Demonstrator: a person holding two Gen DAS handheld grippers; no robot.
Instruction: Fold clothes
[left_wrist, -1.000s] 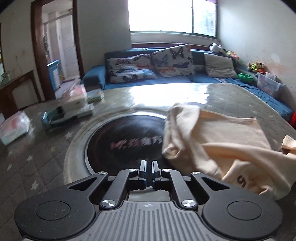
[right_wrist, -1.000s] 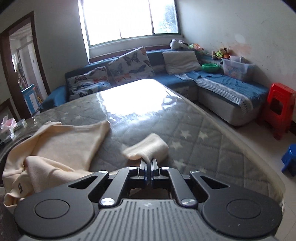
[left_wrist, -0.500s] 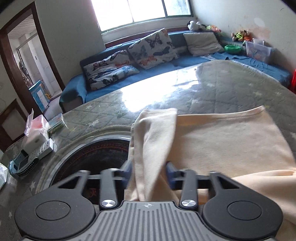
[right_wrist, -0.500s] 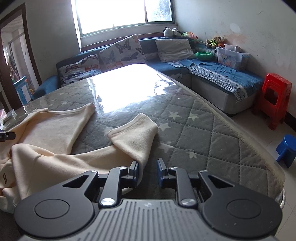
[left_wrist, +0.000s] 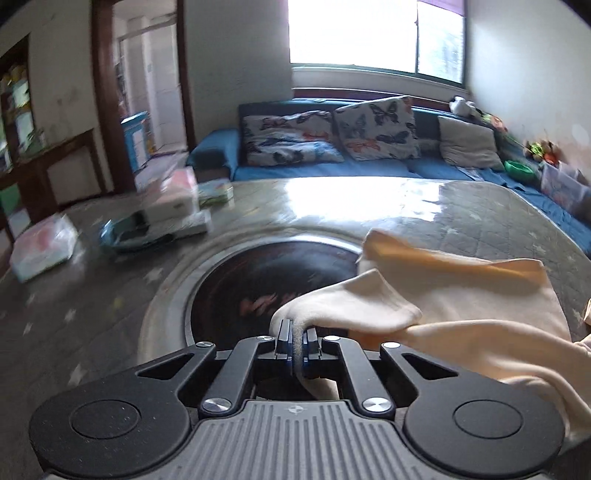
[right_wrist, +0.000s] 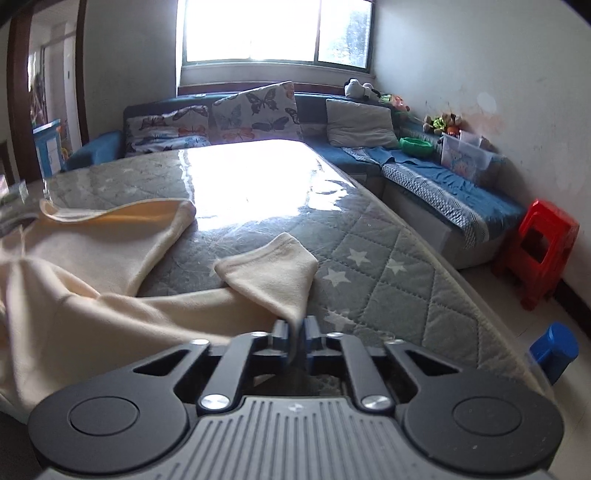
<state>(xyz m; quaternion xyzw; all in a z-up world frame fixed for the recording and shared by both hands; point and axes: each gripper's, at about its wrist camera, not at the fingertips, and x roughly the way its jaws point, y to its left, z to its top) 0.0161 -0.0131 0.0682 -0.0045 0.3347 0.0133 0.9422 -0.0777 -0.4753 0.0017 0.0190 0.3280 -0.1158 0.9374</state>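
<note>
A cream garment (right_wrist: 92, 258) is spread on the worktop (right_wrist: 369, 258) near its front edge; one sleeve cuff is pinched by the left hand-held gripper (left_wrist: 297, 341); the other is clamped by the right hand-held gripper (right_wrist: 295, 339).

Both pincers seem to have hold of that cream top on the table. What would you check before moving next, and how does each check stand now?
1. Left gripper shut on the cream garment: ok.
2. Right gripper shut on a sleeve cuff: ok.
3. Depth of each pinch: cannot tell.
4. Garment lying flat: not ok, bunched.
5. Bare quilted table ahead for the fold: ok.
6. Boxes apart from the cloth: ok.
</note>
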